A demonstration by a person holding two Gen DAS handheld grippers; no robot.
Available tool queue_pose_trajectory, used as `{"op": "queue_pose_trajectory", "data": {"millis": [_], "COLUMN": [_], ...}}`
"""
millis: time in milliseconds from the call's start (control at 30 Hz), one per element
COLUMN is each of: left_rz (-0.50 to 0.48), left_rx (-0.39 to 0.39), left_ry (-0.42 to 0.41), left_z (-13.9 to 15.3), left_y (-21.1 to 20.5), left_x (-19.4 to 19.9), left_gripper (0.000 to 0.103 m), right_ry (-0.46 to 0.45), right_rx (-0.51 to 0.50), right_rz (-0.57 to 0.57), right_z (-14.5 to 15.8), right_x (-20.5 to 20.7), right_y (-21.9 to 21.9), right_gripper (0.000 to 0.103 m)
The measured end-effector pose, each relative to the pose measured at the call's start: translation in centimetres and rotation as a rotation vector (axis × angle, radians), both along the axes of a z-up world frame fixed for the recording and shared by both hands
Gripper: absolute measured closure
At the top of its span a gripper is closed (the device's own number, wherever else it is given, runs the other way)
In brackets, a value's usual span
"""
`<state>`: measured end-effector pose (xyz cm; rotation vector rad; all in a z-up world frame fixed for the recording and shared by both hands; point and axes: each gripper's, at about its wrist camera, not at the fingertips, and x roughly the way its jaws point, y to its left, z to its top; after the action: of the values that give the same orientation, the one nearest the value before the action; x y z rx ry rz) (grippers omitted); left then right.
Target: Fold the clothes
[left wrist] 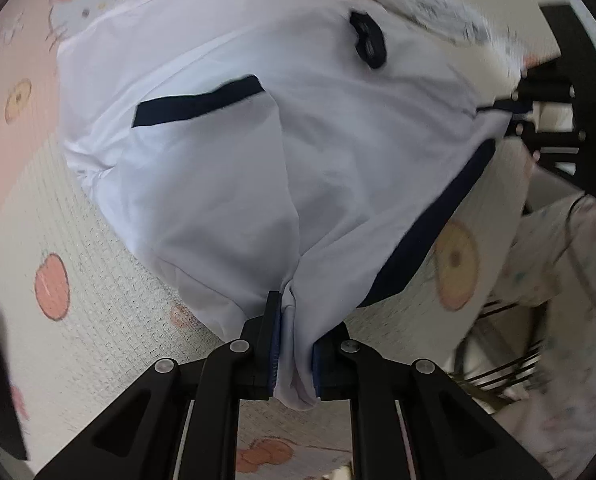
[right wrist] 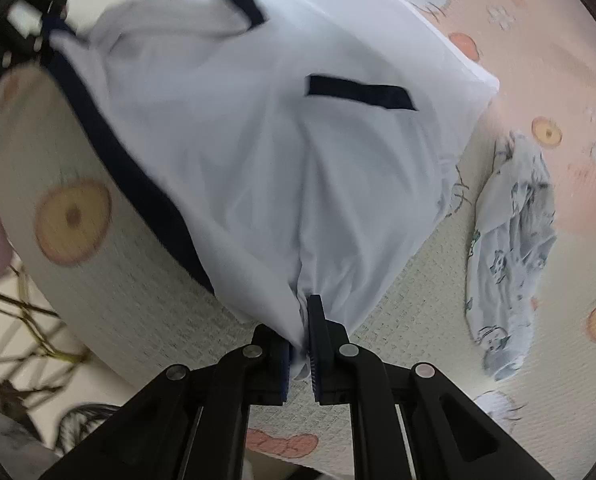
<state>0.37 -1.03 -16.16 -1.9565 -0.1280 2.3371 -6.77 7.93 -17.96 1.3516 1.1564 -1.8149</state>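
Left wrist shows the left gripper (left wrist: 294, 344) clamped on the shirt's (left wrist: 282, 128) white edge; the right gripper (right wrist: 300, 350) pinches another edge; the shirt hangs over the mat (right wrist: 378, 320); keep both grips level and taut, lowering evenly so the fold lands flat.
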Motion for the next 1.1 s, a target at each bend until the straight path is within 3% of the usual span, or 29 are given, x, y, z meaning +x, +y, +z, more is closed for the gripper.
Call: {"op": "queue_pose_trajectory", "data": {"millis": [200, 400, 567, 667, 767, 967, 1100], "left_rz": [0.021, 0.019, 0.008, 0.05, 0.097, 0.147, 0.163], "left_rx": [0.054, 0.047, 0.026, 0.053, 0.074, 0.069, 0.015], "left_ry": [-0.024, -0.039, -0.022, -0.034, -0.036, -0.024, 0.012], "left_z": [1.1, 2.3, 3.6, 3.2, 1.8, 0.0, -0.6], "left_y": [-1.5, -2.1, -3.6, -7.7, -9.2, -10.8, -11.4], "left_x": [0.0, 0.0, -3.9, -7.7, -9.7, -10.9, -11.3], "left_gripper": [0.093, 0.093, 0.093, 0.092, 0.091, 0.09, 0.088], "right_ry": [-0.025, -0.027, -0.031, -0.06, -0.061, -0.057, -0.083], "right_rx": [-0.052, -0.098, -0.141, -0.174, -0.196, -0.17, -0.153], "right_rz": [-0.034, -0.104, -0.176, -0.257, -0.3, -0.402, -0.429], "right_z": [1.8, 2.9, 3.7, 3.7, 3.5, 2.1, 1.2], "right_x": [-1.4, -3.3, -4.8, -7.2, -8.2, -9.7, -10.4], "right_y": [0.1, 0.4, 0.5, 0.3, 0.6, 0.3, 0.1], "right_gripper": [0.094, 0.094, 0.094, 0.094, 0.094, 0.094, 0.094]}}
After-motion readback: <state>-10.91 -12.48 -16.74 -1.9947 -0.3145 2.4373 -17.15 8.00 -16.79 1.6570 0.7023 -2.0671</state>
